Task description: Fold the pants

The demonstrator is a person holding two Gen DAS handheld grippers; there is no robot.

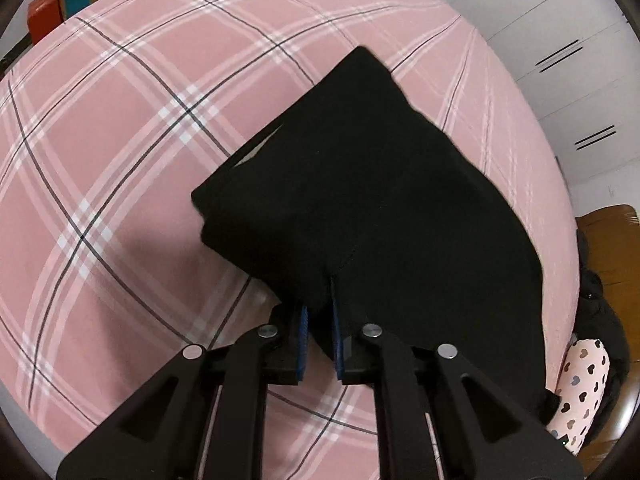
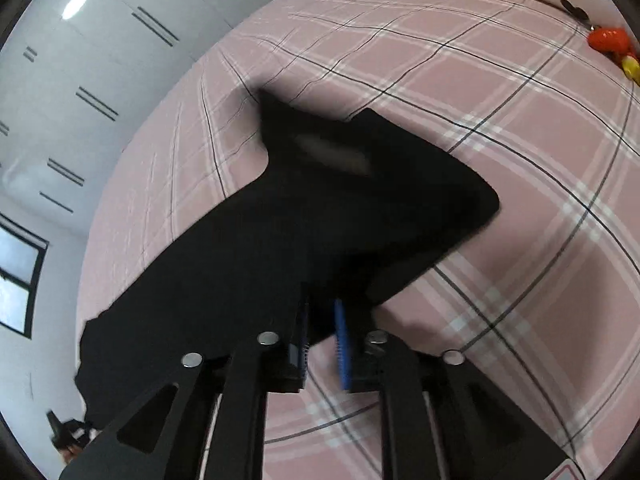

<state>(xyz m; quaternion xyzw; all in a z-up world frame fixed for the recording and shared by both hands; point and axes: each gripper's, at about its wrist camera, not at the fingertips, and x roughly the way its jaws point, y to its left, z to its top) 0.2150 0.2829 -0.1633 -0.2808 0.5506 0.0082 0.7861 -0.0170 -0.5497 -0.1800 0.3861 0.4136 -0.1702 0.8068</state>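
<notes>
On the pink plaid bed (image 1: 120,140), the fingertips of the left gripper (image 1: 319,320) are hidden in the black pants (image 1: 380,200). In the right wrist view the pants (image 2: 320,220) are motion-blurred; whether the right gripper (image 2: 322,320) presses them cannot be told. An orange object (image 2: 610,38) at the bed's far edge cannot be identified.

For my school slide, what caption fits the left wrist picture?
Left gripper pinching black pants over a pink plaid bed sheet.
</notes>
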